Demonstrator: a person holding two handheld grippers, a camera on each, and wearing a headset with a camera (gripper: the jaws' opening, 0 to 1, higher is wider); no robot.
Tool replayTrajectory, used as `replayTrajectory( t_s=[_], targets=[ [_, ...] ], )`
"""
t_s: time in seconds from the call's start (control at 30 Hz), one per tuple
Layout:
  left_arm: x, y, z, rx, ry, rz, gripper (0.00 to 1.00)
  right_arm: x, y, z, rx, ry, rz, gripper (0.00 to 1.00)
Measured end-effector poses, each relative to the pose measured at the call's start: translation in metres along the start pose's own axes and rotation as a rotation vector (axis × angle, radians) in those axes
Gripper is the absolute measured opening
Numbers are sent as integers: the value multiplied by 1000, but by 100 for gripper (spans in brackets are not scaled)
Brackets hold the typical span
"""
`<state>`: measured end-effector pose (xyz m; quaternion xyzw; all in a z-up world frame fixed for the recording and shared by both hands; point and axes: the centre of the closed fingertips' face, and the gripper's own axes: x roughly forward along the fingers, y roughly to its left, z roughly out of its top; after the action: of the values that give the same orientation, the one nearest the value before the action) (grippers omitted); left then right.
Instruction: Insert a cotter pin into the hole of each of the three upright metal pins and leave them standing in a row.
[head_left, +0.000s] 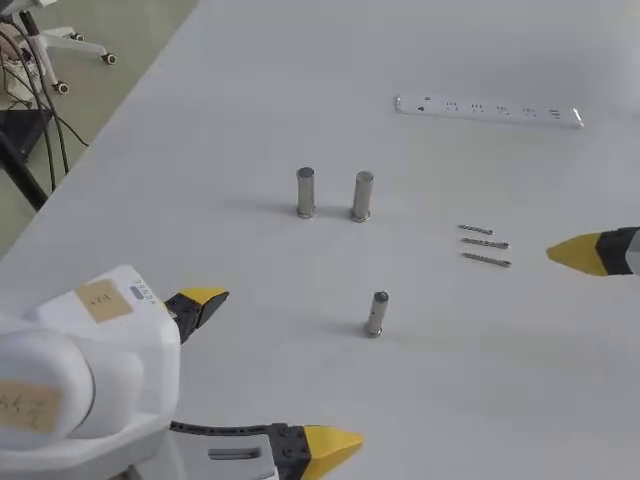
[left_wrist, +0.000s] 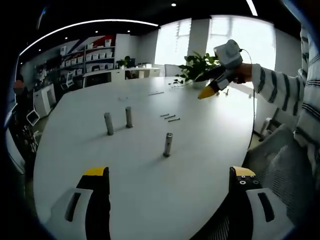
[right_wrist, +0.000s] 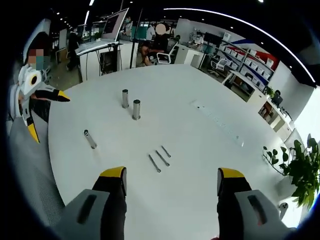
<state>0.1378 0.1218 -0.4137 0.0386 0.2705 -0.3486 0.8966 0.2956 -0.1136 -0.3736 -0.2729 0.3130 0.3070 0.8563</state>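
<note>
The three cotter pins were seen lying flat on the worktop. They were set side by side and close together, with their long axes running across the head view. Two metal pins were found upright and near each other, well to the left of them. A third pin was stood apart, closer to the person. No cotter pin could be made out in any hole.

The right tool was held above the worktop with its jaws wide apart and empty. The cotter pins were placed ahead of it, slightly left of its centre line and slanted to it. The left tool, likewise spread and empty, was pointed toward the third pin. The right tool was judged the nearer to the cotter pins, so a jaw closure across a pin's length would be called for.
</note>
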Motion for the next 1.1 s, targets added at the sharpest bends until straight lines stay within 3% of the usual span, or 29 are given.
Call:
replayTrajectory(
  t_s=[0.17,0.33,0.43,0.73,0.97,1.1],
  targets=[
    [-2,1,0,-12,-6,10,99,11,-9,14,-81,-1,33,64],
    [-2,2,-1,-19,-4,17,99,26,-14,19,-171,19,85,47],
    [-2,2,0,-24,-7,19,99,36,-18,21,-183,20,98,40],
    [-1,2,-6,-45,1,25,99,70,-19,15,-215,68,175,30],
    [-3,0,-7,-57,1,32,99,93,-4,-2,-259,127,275,22],
    [-3,0,-8,-68,0,34,99,105,1,-5,-271,146,305,17]
  ],
)
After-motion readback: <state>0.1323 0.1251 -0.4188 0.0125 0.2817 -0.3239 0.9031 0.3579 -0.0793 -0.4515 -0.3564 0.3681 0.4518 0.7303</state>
